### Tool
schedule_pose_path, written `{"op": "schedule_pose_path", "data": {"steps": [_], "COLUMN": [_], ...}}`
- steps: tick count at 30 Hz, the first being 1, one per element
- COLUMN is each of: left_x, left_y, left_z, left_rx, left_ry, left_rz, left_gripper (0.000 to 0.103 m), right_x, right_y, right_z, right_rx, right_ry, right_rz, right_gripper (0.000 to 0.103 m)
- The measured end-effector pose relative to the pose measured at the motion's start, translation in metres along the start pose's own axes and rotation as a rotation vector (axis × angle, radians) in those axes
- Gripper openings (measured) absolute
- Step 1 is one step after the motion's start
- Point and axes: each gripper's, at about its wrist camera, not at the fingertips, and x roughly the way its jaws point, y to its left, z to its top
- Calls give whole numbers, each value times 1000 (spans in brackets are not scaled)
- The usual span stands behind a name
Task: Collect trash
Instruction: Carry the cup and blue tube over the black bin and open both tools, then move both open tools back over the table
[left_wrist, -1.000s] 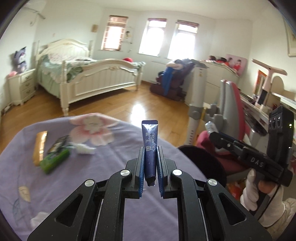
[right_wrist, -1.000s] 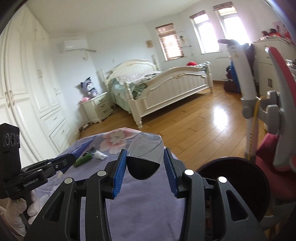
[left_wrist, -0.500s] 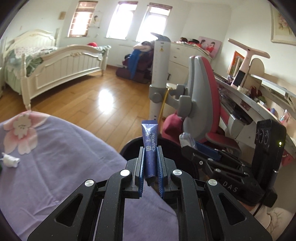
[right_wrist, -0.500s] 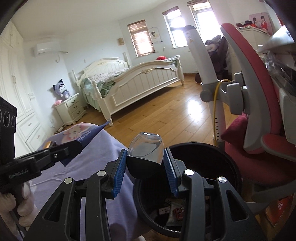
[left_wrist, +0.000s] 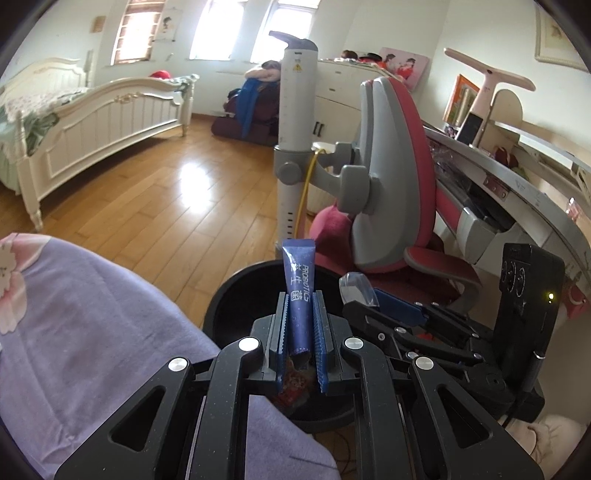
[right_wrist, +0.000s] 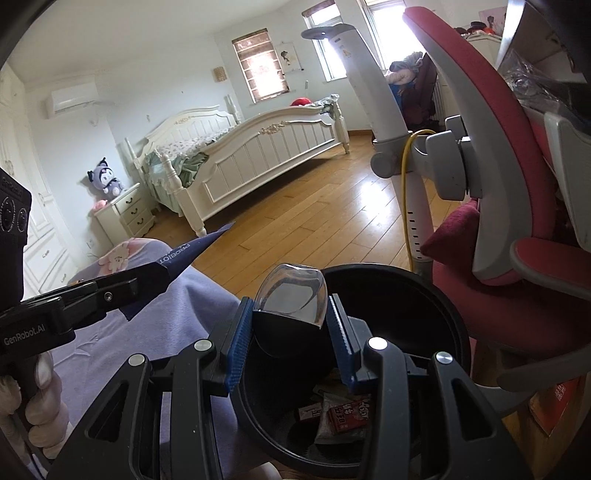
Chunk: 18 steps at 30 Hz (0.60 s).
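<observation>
My left gripper (left_wrist: 300, 314) is shut on a blue probiotics sachet (left_wrist: 298, 273), held upright over the black trash bin (left_wrist: 236, 295). My right gripper (right_wrist: 290, 325) is shut on a clear plastic cup-like piece (right_wrist: 291, 291), held above the same bin (right_wrist: 436, 295). The bin holds red and white wrappers (right_wrist: 345, 413). The right gripper also shows in the left wrist view (left_wrist: 373, 306), beside the left one. The left gripper with the sachet (right_wrist: 192, 251) shows at the left of the right wrist view.
The purple floral cloth (left_wrist: 92, 314) covers the table to the left of the bin. A pink and grey chair (left_wrist: 391, 166) stands just behind the bin, with a desk (left_wrist: 517, 192) to the right. A white bed (left_wrist: 92, 110) stands across the wooden floor.
Both grippers have swung right from over the purple cloth to above the black bin, each still holding its item.
</observation>
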Motion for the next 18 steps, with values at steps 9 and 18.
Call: {"op": "schedule_pose_path", "data": {"steps": [9,18], "left_x": [-12,-79], "left_y": [-10,4], "left_z": [10,7], "left_rx": [62,70], "left_ry": [-54,-156], "left_rz": [63,205], "left_gripper": [79,97], "right_x": [2,-1], "right_y": [-17,21], "right_z": [-5,3], "right_rx": [62,16], "right_ry": [27,18], "right_rz": [-55,19], "right_gripper": [65,68]}}
